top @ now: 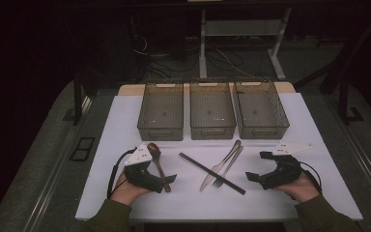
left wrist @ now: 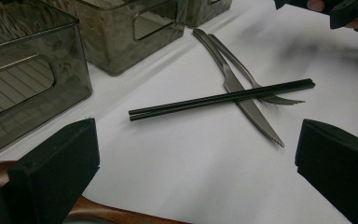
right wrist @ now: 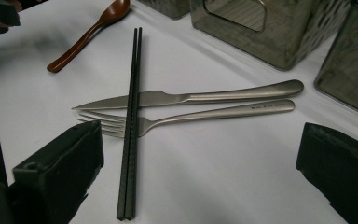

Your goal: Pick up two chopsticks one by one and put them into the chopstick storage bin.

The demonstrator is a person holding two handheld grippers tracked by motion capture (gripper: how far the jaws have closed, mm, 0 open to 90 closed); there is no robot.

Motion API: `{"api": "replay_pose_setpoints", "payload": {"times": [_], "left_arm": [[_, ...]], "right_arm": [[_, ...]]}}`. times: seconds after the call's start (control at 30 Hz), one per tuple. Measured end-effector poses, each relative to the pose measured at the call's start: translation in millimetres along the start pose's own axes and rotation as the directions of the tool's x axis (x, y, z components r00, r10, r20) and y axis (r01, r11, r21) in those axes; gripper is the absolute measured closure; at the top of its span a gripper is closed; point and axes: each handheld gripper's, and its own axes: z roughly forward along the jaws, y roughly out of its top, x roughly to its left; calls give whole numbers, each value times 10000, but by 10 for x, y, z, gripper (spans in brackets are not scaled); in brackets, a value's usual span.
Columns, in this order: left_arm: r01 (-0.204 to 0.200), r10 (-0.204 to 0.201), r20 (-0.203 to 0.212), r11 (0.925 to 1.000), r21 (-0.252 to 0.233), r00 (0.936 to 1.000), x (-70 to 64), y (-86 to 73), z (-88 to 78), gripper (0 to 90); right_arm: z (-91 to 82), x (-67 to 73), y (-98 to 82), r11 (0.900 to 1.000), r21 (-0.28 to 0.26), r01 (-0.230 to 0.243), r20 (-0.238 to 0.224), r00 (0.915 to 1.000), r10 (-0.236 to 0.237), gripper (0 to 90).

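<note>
Centre of the white table top (top: 125, 193): a pair of long thin black chopsticks (top: 211, 173) lies side by side, diagonal, far-left to near-right, across a matte silver steel knife (top: 219, 166) w/ serrated blade and a matching steel fork (top: 228, 167). Knife and fork lie just beside each other, handles toward the far side. Left of them sits a dark brown wooden spoon (top: 158, 164), bowl far, handle near.

Left gripper (top: 166, 180): jaws wide apart, holding nothing; wooden spoon handle runs just by its left jaw, contact hard to tell. Right gripper (top: 257, 165): jaws also spread wide, empty, near right of the cutlery.

Fork handle has small engraved writing, too tiny to read.

Far side: three smoky translucent plastic bins (top: 212, 110) in a row.
</note>
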Motion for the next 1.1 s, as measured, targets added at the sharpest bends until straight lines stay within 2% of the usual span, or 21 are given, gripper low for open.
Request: {"api": "replay_pose_setpoints", "payload": {"times": [0.37, 0.63, 0.8, 0.93, 1.0, 1.07, 1.1], "left_arm": [[-19, 18, 106, 10000, 23, 9999, -31, -1, 24, 0], [-7, 7, 156, 10000, 25, 9999, -38, -3, 25, 0], [13, -13, 169, 10000, -8, 9999, -36, -5, 32, 0], [7, -7, 164, 10000, 12, 9999, -30, -7, 35, 0], [44, -44, 164, 10000, 0, 9999, -37, -7, 34, 0], [-94, 92, 178, 9999, 87, 9998, -34, -5, 23, 0], [-68, 66, 184, 9999, 90, 9998, -34, -5, 22, 0]], "right_arm": [[161, 55, 90, 10000, 71, -24, -417, 9991, 27, 10], [348, 128, 172, 9995, 268, 162, -800, 9967, -140, 11], [454, 162, 219, 9991, 310, 284, -883, 9958, -255, 11], [541, 183, 263, 9991, 196, 377, -985, 9945, -356, 67], [563, 195, 273, 9993, 233, 309, -1051, 9941, -283, 149], [565, 210, 262, 9988, 342, 364, -1062, 9938, -326, 166], [559, 215, 255, 9984, 421, 379, -1079, 9936, -331, 220]]}}
